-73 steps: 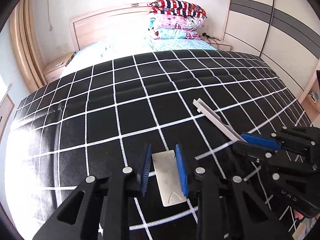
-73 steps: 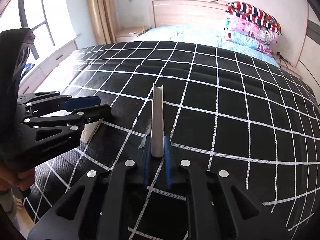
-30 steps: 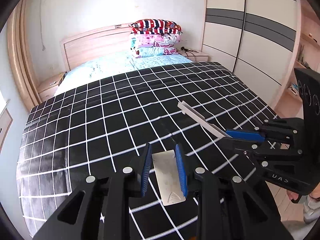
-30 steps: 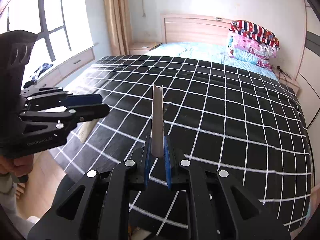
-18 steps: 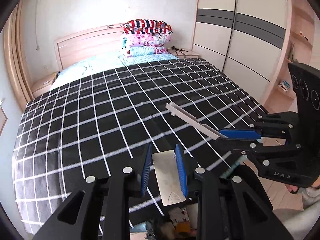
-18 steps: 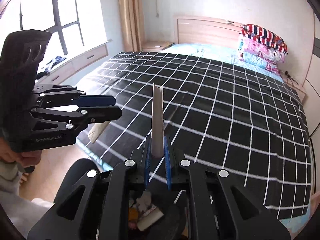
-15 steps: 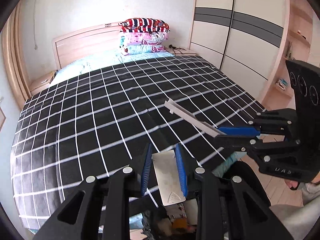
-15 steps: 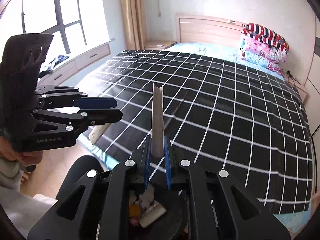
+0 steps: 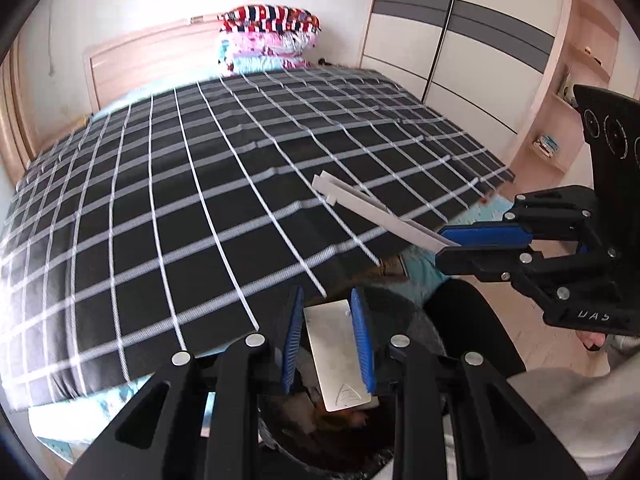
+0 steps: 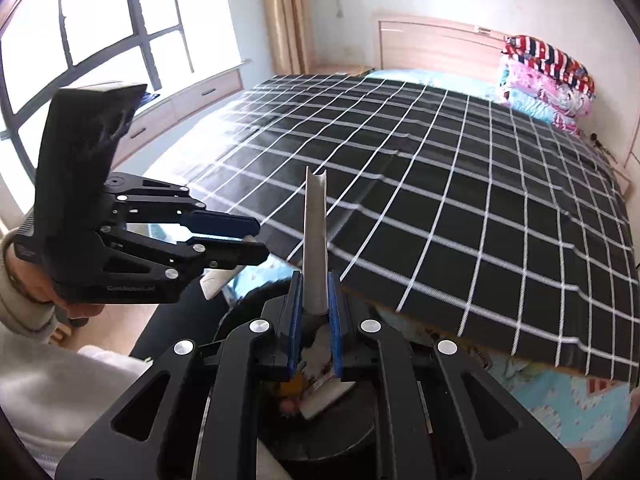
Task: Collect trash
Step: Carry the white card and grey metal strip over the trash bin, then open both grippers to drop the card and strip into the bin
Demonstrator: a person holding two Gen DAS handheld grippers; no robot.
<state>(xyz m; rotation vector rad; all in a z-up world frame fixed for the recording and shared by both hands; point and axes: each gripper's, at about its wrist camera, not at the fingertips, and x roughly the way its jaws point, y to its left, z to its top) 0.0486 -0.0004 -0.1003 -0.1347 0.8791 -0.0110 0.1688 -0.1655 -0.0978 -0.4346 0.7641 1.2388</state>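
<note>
1. Card (image 9: 335, 354) sits pinched flat between your left gripper's (image 9: 327, 336) pads, over the dark bin (image 9: 416, 316) at the bed's (image 9: 224, 200) foot.
2. Your right gripper (image 10: 315, 322) clamps a long white strip (image 10: 315, 240), pointing out over the bedspread.
3. Only the right view shows scraps in the bin (image 10: 320, 396) and your sleeve (image 10: 24, 316); only the left view shows the wardrobe (image 9: 452, 40).

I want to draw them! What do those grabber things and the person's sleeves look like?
Each hand-held gripper, left and right, is black plastic with silver screws and two blue ribbed pads. White lettering marks their sides. The sleeve is light grey-cream.
</note>
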